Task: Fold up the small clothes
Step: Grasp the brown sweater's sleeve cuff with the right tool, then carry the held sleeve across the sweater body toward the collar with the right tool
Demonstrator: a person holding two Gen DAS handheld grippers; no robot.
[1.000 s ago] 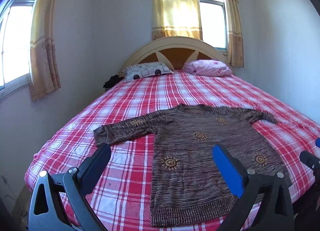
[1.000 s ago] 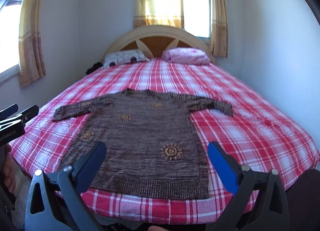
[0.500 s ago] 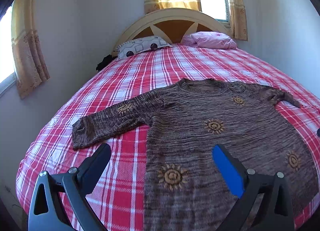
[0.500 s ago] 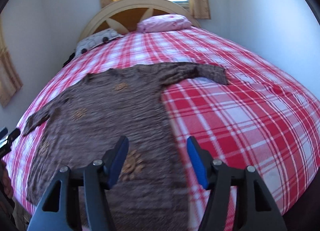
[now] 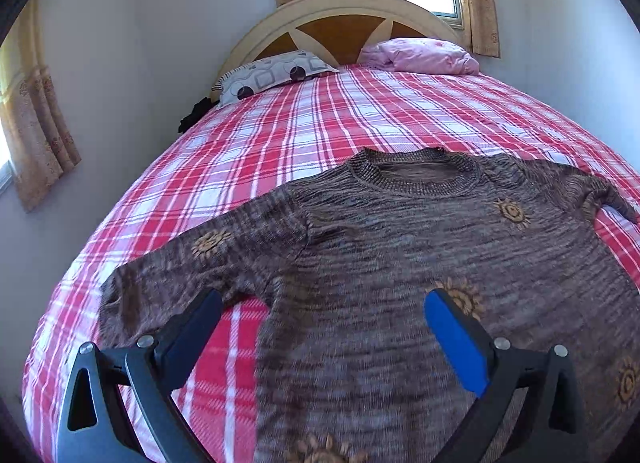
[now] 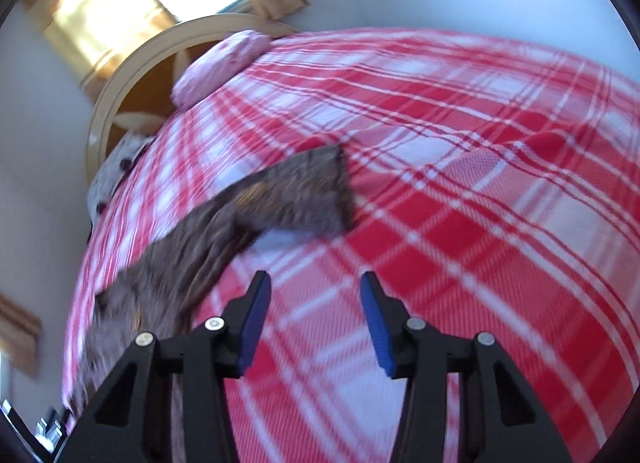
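Note:
A brown knitted sweater (image 5: 400, 247) with orange sun motifs lies flat, face up, on the red plaid bed (image 5: 320, 123), sleeves spread. My left gripper (image 5: 320, 303) is open and empty, low over the sweater's left armpit, near its left sleeve (image 5: 192, 263). In the blurred, tilted right wrist view the right sleeve (image 6: 288, 195) lies on the plaid, its cuff ahead and left of my right gripper (image 6: 316, 283). That gripper is open and empty above the bare sheet.
A patterned pillow (image 5: 272, 75) and a pink pillow (image 5: 424, 57) lie at the curved headboard (image 5: 340, 23). Walls and curtained windows flank the bed. A dark item (image 5: 196, 113) sits at the bed's far left edge.
Both grippers moved forward and down over the bed. The left came closer to the left armpit. The right swung right, tilted, toward the right sleeve, its fingers narrower than a second ago.

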